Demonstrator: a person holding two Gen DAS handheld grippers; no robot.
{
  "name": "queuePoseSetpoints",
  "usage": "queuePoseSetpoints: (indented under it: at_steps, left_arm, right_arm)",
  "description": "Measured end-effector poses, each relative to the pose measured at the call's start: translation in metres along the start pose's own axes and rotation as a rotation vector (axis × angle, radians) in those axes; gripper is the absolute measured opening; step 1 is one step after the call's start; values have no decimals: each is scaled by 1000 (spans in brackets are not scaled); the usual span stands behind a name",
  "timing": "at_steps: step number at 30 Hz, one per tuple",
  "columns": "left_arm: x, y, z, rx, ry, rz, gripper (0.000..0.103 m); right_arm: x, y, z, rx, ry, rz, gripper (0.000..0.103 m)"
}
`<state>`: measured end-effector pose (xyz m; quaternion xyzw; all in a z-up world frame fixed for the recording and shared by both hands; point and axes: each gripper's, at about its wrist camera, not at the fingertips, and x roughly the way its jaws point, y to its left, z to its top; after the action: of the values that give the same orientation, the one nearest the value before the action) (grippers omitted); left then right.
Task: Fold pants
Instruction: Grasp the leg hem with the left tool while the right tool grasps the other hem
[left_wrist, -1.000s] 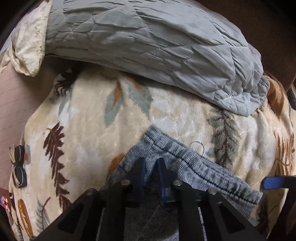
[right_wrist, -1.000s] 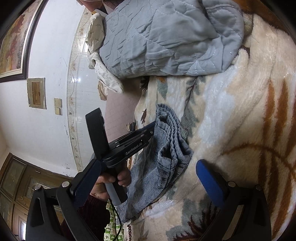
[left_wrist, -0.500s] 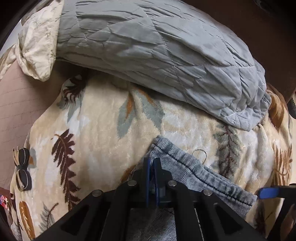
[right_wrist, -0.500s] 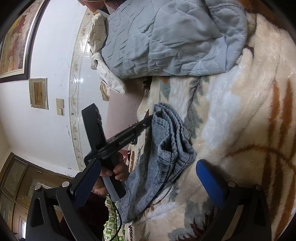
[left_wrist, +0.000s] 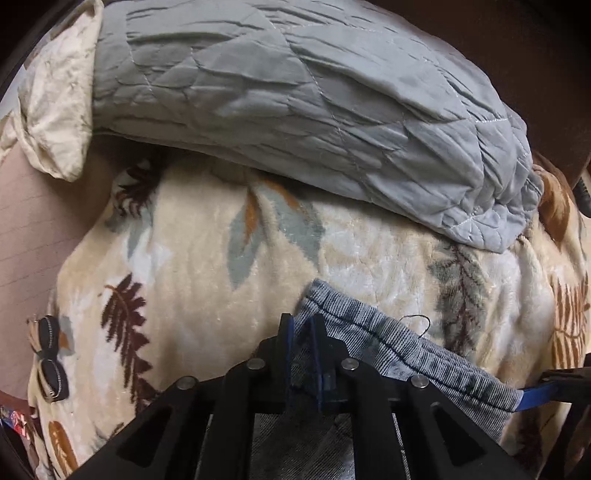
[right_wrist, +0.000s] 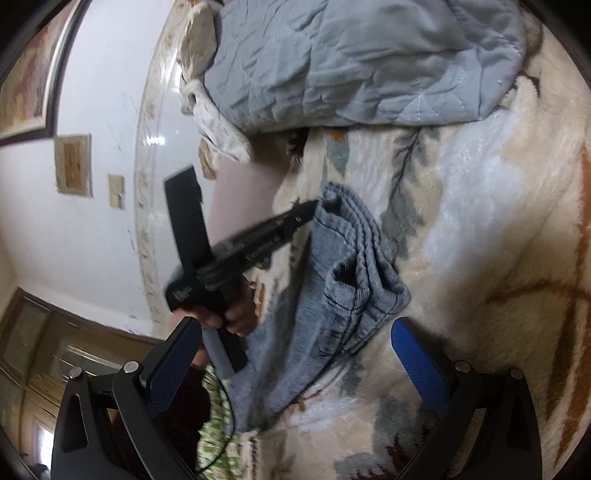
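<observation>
Left wrist view first: the leaf-print blanket spreads wide as the working surface, soft and flat enough to lay clothes on. A grey quilt is heaped along its far side, out of the way of the folding. Nearer in lie the pants, blue-grey and bunched near the blanket's edge, their elastic waistband facing the quilt and the rest trailing down toward the person. Now the left gripper: it points steeply down at the waistband corner, jaws narrow and parting a touch, with the denim pinched between the blue pads, and the cloth is lifted there, likely so that corner can be carried over for a fold. From the right wrist view, the right gripper hovers with jaws wide and nothing between them, lined up beside the pants' other bunched end, probably ready to take it.
</observation>
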<state>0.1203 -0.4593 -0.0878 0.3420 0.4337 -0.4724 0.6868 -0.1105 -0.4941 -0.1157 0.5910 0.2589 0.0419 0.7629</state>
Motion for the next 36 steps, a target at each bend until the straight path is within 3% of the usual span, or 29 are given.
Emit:
queuePoseSetpoints:
  at_steps: [5,7,11,12,16,18,21,26,32,36]
  left_arm:
    - [8,2,-1,44,13,71,44]
    - [7,8,0,33,11,53,49]
    - [-12,21,-6,48,-47,-71,56]
    - [-13,21,-7,57,-53,-80,55]
    - [-9,13,-13,113,-15,-108,55]
    - [1,9,-12,125,22,-112,42]
    - [9,12,-8,104,50,-136,41]
    - [18,30,4,74,51,-185,35]
    - [18,22,0,70,25,-192,27]
    - [9,23,-9,50,-15,-187,16]
  right_arm:
    - [12,2,-1,-14,17,-50,97]
    - [17,2,0,-16,18,-60,89]
    - [24,-14,3,42,41,-108,28]
    - [25,-20,3,71,48,-106,26]
    - [27,-16,2,46,47,-108,26]
    - [28,-18,3,56,47,-102,26]
    - [27,-19,3,55,49,-103,25]
    - [26,-22,2,86,41,-89,26]
    - [23,-21,0,95,14,-77,35]
    - [19,-15,-3,53,-2,-86,31]
